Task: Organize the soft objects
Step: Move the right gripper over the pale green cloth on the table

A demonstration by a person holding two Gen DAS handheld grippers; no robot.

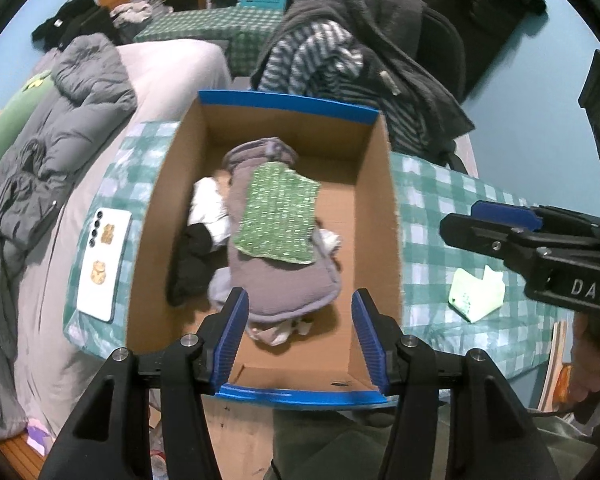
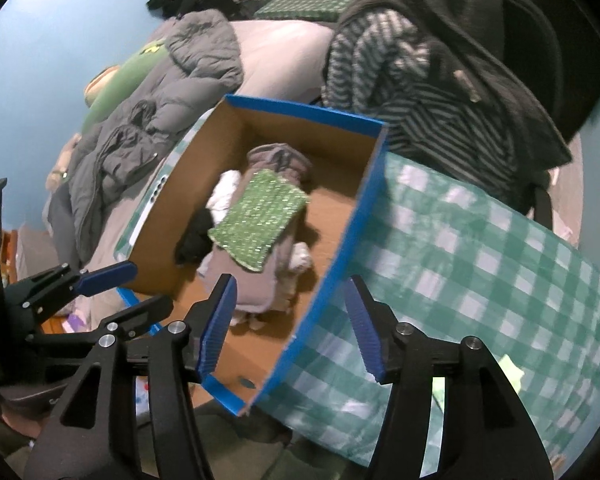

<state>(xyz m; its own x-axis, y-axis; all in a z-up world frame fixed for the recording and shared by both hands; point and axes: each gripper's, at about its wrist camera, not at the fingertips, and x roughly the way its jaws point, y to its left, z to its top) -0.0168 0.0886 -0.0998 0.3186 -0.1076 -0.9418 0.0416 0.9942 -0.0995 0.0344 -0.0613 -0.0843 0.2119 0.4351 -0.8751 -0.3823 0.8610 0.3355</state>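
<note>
- Left wrist view: the left gripper point(image 1: 298, 336) hangs spread and empty over the box point(image 1: 288, 103), where the green cloth point(image 1: 278, 216) tops a grey garment point(image 1: 284, 280); a pale folded item point(image 1: 478, 290), perhaps cloth, remains near the table's point(image 1: 440, 208) right edge.
- Right wrist view: the right gripper point(image 2: 288, 328), spread and empty, straddles the box's right wall.

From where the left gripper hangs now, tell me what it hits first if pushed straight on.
Most likely the grey cloth lying in the cardboard box. The left gripper is open, with that cloth's near end straight ahead between its fingers. Depth is hard to judge.
</note>
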